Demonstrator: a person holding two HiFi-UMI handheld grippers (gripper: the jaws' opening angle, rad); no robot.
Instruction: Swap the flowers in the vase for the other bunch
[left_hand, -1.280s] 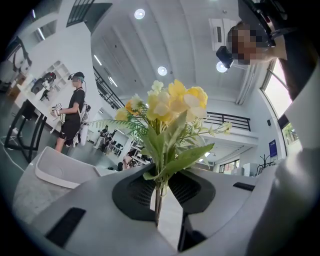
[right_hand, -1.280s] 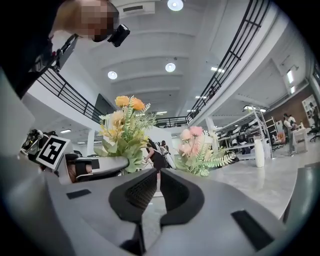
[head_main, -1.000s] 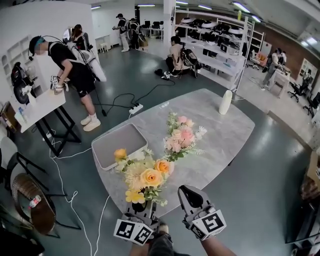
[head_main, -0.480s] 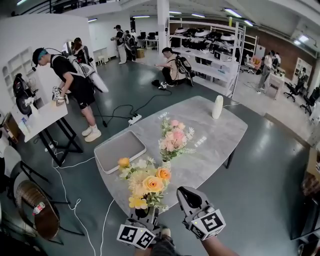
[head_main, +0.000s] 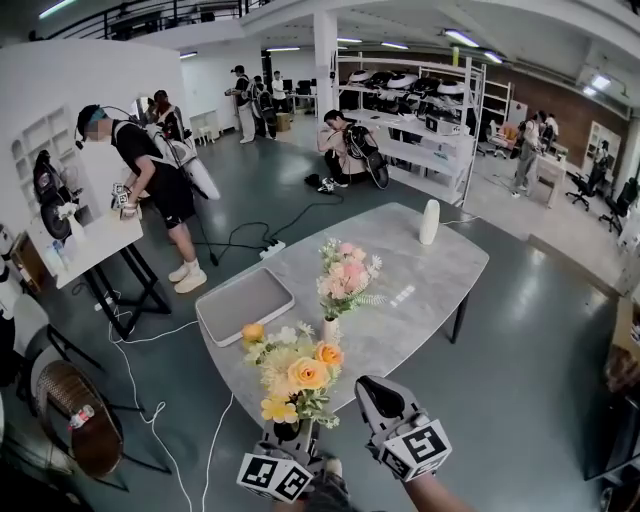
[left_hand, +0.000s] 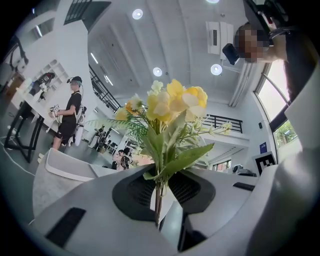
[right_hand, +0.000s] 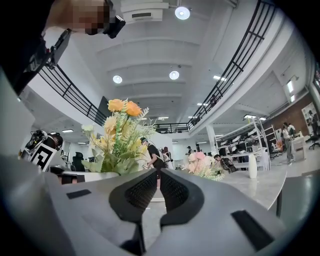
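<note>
My left gripper (head_main: 289, 432) is low in the head view, near the table's (head_main: 432, 288) closest edge. It is closed on the stems of the yellow and orange bunch (head_main: 292, 368). In the left gripper view the thin stems (left_hand: 158, 199) go down between the two dark pads, which press on them from both sides, and the yellow blooms (left_hand: 171, 106) stand upright above the jaws. The bunch is in the air over the near end of the table and touches nothing else that I can see.

My right gripper (head_main: 373, 392) is just beside the left one, on its right. Its jaws are together and nothing is between them; the right gripper view shows the two pads (right_hand: 171, 189) meeting, with only the room behind.

The pink bunch (head_main: 345, 277) stands upright in a small white vase (head_main: 330, 329) near the middle of the grey marble table, beyond the yellow bunch. To the left of the vase lies a shallow grey tray (head_main: 243, 303), apart from it. At the far end of the table stands a tall white bottle (head_main: 429, 222), well apart from the flowers.

On the left a person (head_main: 150, 176) bends over a white side table (head_main: 80, 243).
</note>
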